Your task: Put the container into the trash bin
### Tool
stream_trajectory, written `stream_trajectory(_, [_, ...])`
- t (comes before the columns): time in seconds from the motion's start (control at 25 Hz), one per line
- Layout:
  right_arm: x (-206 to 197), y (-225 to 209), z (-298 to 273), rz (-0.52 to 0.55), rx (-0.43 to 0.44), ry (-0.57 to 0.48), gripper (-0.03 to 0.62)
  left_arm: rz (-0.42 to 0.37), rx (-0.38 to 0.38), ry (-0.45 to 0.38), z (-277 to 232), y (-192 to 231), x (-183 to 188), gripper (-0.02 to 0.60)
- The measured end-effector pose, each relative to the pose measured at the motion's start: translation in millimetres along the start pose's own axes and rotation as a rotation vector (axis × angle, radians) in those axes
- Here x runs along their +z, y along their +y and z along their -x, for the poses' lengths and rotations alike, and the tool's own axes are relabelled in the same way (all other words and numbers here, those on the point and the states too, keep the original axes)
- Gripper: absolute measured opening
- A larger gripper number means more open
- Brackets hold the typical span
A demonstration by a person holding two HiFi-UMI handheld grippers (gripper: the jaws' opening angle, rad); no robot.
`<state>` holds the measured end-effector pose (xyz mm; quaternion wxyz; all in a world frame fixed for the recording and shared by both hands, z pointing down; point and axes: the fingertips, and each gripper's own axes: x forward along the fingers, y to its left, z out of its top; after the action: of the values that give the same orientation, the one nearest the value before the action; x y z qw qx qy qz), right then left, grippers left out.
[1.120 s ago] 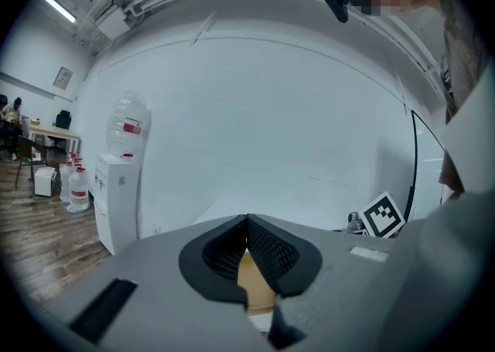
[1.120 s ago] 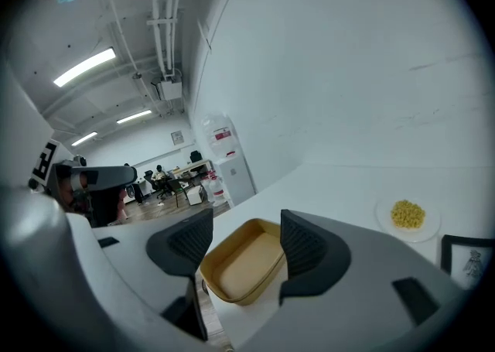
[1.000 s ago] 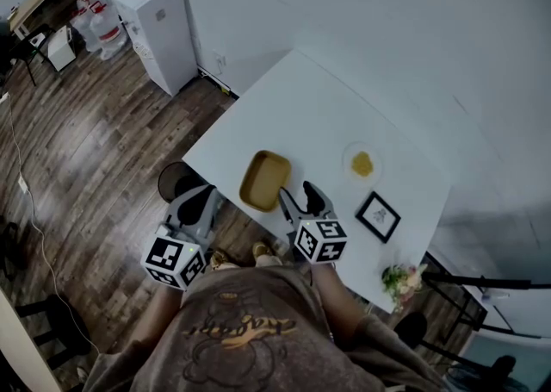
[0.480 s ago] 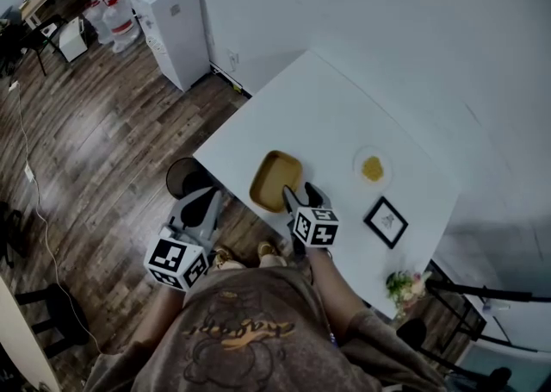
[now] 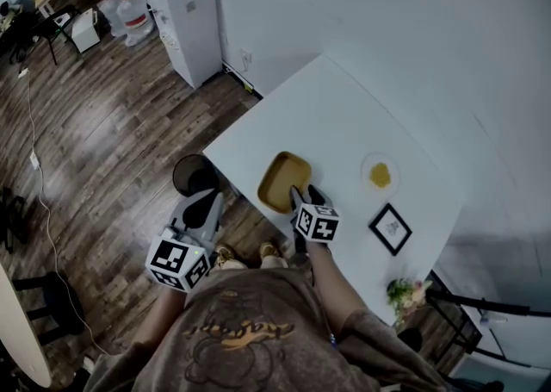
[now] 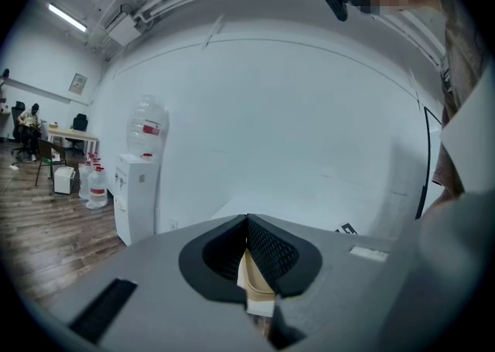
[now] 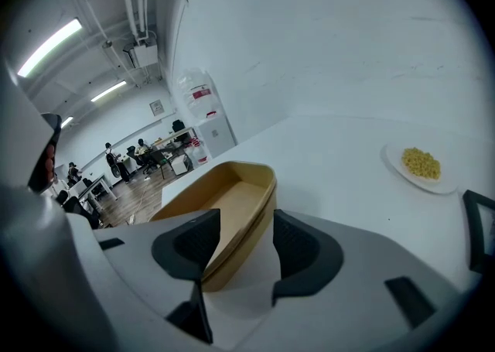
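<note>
A shallow tan container (image 5: 282,179) lies empty on the white table (image 5: 344,115), near its front left edge. My right gripper (image 5: 303,197) is at the container's near end. In the right gripper view the container (image 7: 224,211) has its right wall between the jaws of the right gripper (image 7: 246,225). One pad is inside and one outside, the jaws are closing, and a gap still shows beside the outer pad. My left gripper (image 5: 203,206) hangs off the table over the floor, just short of the dark round trash bin (image 5: 191,173). The left gripper (image 6: 247,225) has its pads together and holds nothing.
A small plate of yellow food (image 5: 380,173) and a black picture frame (image 5: 390,228) sit on the table to the container's right. Flowers (image 5: 398,291) stand at the near right corner. A white water dispenser (image 5: 194,24) stands on the wood floor by the wall.
My right gripper has come down onto the container's near end, and its jaws have narrowed around the wall. The left gripper has shifted only slightly by the bin.
</note>
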<state>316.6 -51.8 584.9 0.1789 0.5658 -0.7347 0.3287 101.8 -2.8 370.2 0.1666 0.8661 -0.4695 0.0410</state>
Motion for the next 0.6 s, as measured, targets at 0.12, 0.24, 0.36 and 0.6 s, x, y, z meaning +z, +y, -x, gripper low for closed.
stream_trajectory(0.12, [-2,0,-3,0.001,-0.006,0.008,0.195,0.0,0.013,-0.004,4,1,0,0.003])
stream_trajectory(0.24, [1,1,-3,0.008,-0.021,0.01,0.172,0.004,0.026,-0.005,7,4,-2,0.003])
stream_trajectory(0.36, [6,4,-3,0.021,-0.035,0.008,0.155,0.009,0.038,-0.005,12,6,-3,0.003])
stream_trajectory(0.6, [6,1,-4,0.049,-0.071,0.018,0.105,0.013,0.055,-0.011,14,10,-3,0.003])
